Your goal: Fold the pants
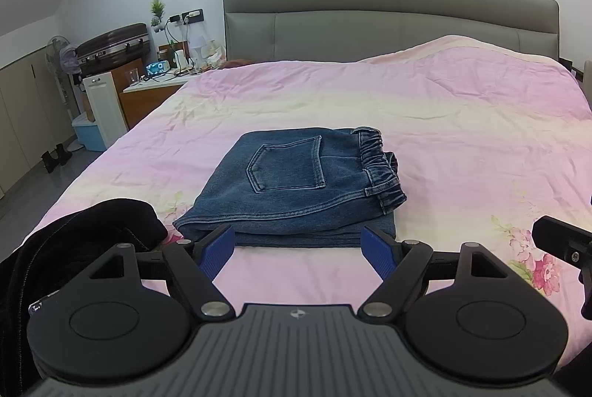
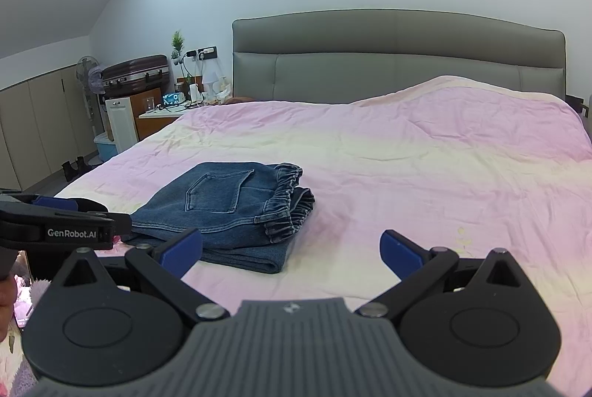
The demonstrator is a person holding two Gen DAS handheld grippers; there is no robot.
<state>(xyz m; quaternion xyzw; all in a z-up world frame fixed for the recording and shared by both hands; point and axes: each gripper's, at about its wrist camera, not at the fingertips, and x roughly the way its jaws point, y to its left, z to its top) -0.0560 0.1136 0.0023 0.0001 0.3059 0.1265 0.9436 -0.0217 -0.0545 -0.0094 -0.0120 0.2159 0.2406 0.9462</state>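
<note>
Denim is what both my cameras look at: the pants (image 1: 296, 182) lie folded into a compact stack on the pink bed (image 1: 462, 123), pocket side up, elastic waistband turned to the right. They sit toward the near edge of the bed, well short of the headboard (image 1: 388, 16).

My left claw (image 1: 301, 251) is spread wide and holds nothing; the near folded edge of the pants lies just beyond its blue tips, straight ahead and centred between them. My right claw (image 2: 292, 251) is also spread and empty, and from it the pants (image 2: 229, 212) lie ahead and to the left, so the left claw is the nearer one. The stack's long axis runs left to right across my left claw's line of reach, and the thick fold faces me.

I judge the folding to be essentially finished; if anything is left, it is a straightening nudge, and the left claw is better placed. Whether the layers underneath line up neatly I can't quite tell from this low angle.

A dark garment (image 1: 92, 241) lies at the near left.
</note>
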